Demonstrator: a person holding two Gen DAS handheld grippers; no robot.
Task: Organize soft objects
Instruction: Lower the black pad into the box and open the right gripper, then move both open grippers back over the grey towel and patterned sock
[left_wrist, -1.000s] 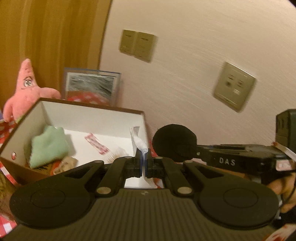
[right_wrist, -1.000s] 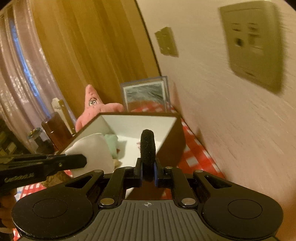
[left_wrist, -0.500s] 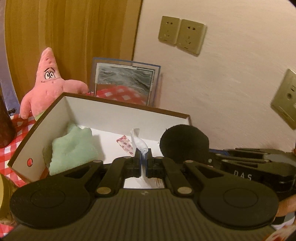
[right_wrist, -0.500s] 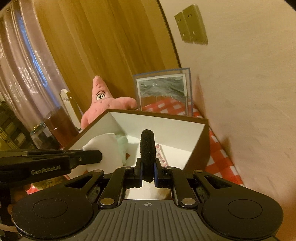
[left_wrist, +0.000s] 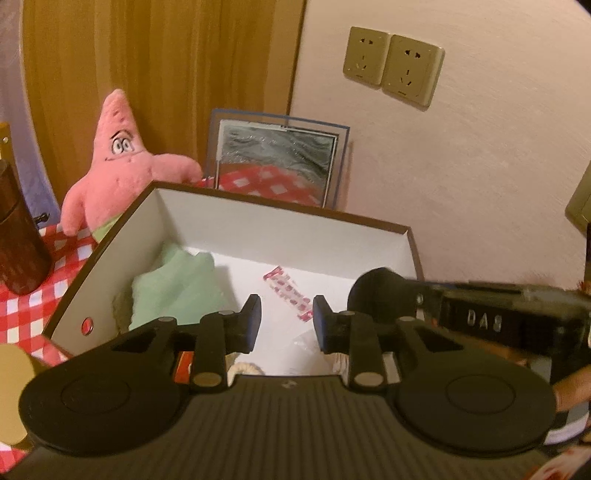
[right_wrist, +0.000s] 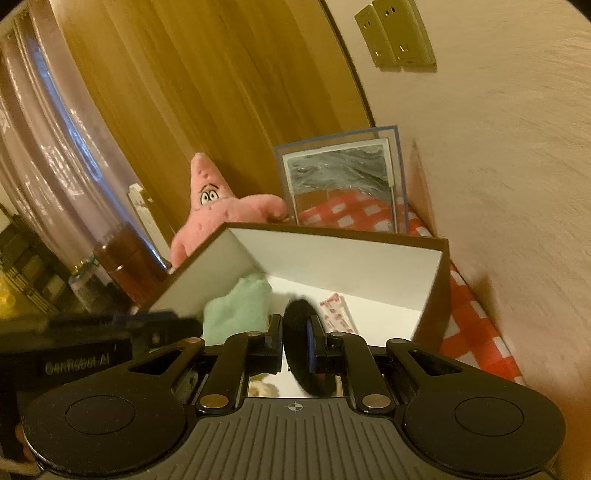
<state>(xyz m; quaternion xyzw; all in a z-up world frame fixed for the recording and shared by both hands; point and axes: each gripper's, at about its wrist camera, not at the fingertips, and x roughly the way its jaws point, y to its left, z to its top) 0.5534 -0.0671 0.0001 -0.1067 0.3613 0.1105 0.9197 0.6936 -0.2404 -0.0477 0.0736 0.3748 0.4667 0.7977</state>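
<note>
A white-lined brown box (left_wrist: 280, 206) stands open below both grippers. Inside lie a green soft cloth (left_wrist: 173, 284), a pink-printed packet (left_wrist: 291, 291) and a clear plastic bag (left_wrist: 306, 341). My left gripper (left_wrist: 286, 317) hangs over the box's near side, its jaws opening with nothing between them. My right gripper (right_wrist: 295, 332) is shut on a round black puff (right_wrist: 299, 343), which sits tilted as the jaws begin opening. In the left wrist view the black puff (left_wrist: 384, 295) hovers at the box's right wall. The box (right_wrist: 332, 234) and green cloth (right_wrist: 236, 310) lie ahead.
A pink star plush (left_wrist: 118, 166) and a framed mirror (left_wrist: 277, 162) stand behind the box against the wall. A brown cylinder (left_wrist: 18, 240) stands left on the red checked cloth (left_wrist: 22, 314). The wall runs close along the right.
My left gripper has opened and let go of the clear bag, which now lies in the box. Both grippers moved forward over the box. The black puff has tilted in the right jaws.
</note>
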